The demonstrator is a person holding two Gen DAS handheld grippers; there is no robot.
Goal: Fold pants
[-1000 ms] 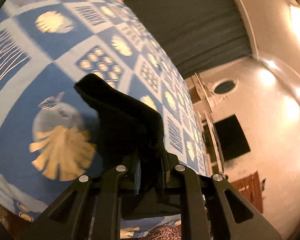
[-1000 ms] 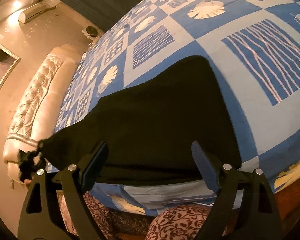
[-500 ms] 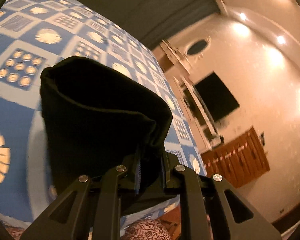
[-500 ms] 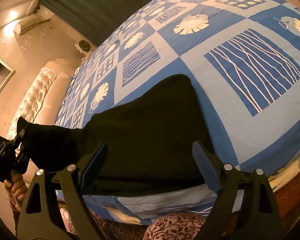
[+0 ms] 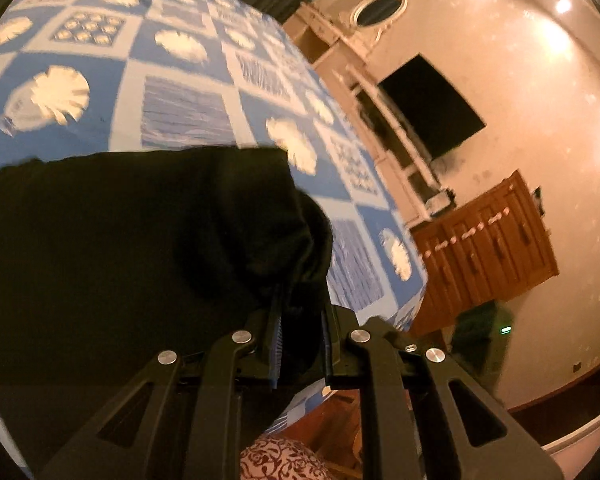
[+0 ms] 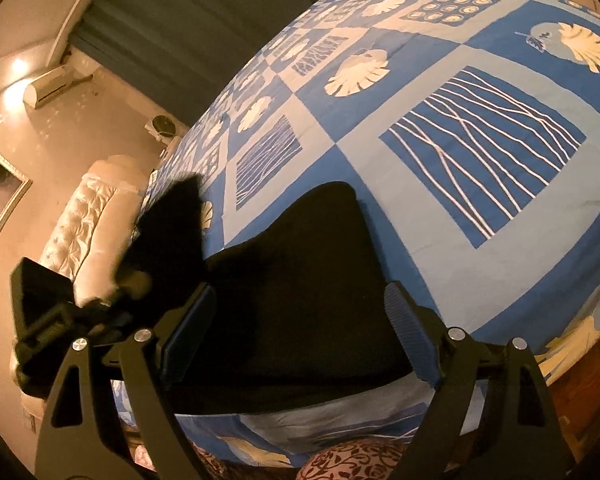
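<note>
Pants (image 6: pixel 300 300): black, lying on the blue patterned bedspread (image 6: pixel 480 220) near the bed's front edge, most of the cloth flat, one end lifted off the bed. That lifted end sits bunched between the fingers of the left gripper (image 5: pixel 300 344), whose jaws are pinched tight on the fabric; in the right wrist view the same raised flap (image 6: pixel 172 232) stands up at the left w/ the gripper body below it. Right gripper (image 6: pixel 300 336) hovers over the near part of the flat cloth, jaws wide apart, nothing between them, pads not pressing on anything.

Step in hand, as I read it: carrying the held end across to lay it over the rest, i.e. a fold in half.

To do it well:
- Keep the pinch firm; cloth is thick and bunched, so a slack grip may drop a layer.
- Carry the end low, so it drapes rather than flops.
- Match the held edge w/ the far edge before letting go; misaligned = crooked fold.
- Right tool could pin the flat part near the fold line so the base layer doesn't drag along the slick bedspread.
- Watch the front edge of the bed; cloth lies close to it and could slide off.
</note>
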